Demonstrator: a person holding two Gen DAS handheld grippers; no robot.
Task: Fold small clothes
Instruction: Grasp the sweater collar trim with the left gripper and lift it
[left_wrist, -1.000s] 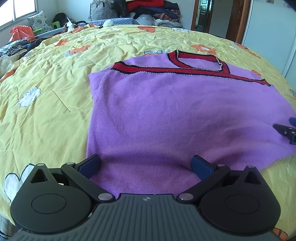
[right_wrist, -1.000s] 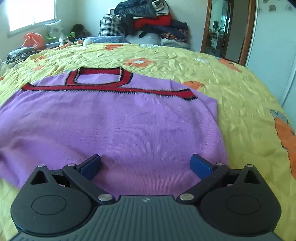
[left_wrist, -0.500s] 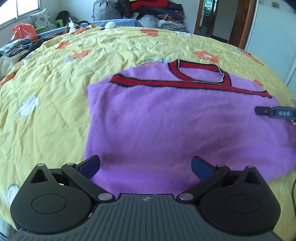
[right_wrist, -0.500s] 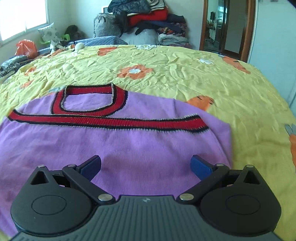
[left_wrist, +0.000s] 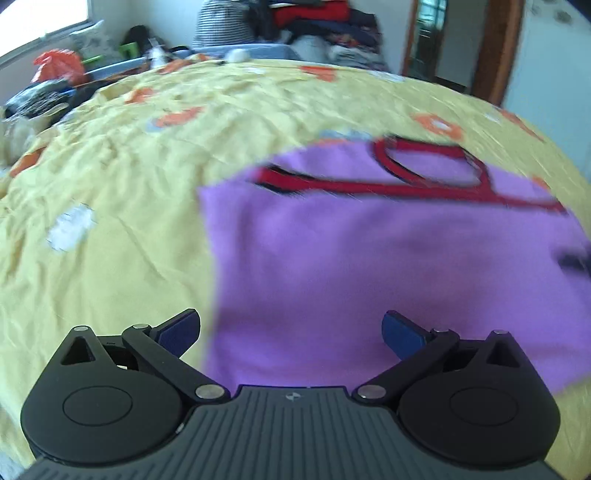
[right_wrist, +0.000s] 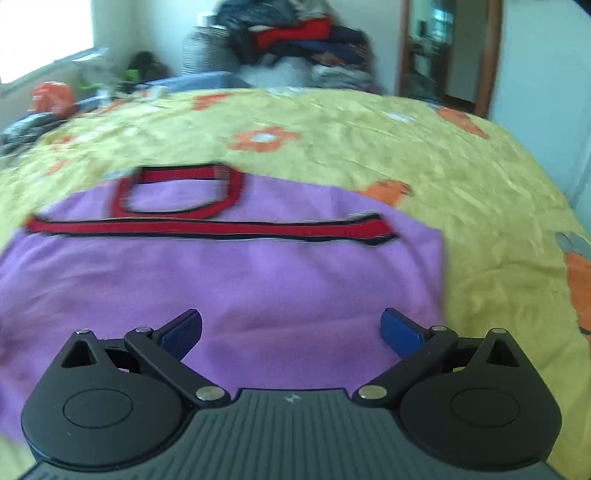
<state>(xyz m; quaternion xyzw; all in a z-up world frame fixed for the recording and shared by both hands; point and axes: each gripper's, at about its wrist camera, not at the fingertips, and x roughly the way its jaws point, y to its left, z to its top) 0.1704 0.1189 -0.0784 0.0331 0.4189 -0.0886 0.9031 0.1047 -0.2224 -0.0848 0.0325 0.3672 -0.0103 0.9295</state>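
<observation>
The purple knit sweater lies flat on the yellow flowered bedspread. The fabric is a plain, fine knit. A red band edged in black runs straight across the garment's far portion. Beyond the band sits a red neckline loop with black edging, enclosing purple fabric. The left side edge and the right side edge run roughly straight. Both views are motion-blurred, so finer detail cannot be read.

1 purple sweater lies on 1 yellow bedspread, with 2 grippers: left gripper, right gripper.
</observation>
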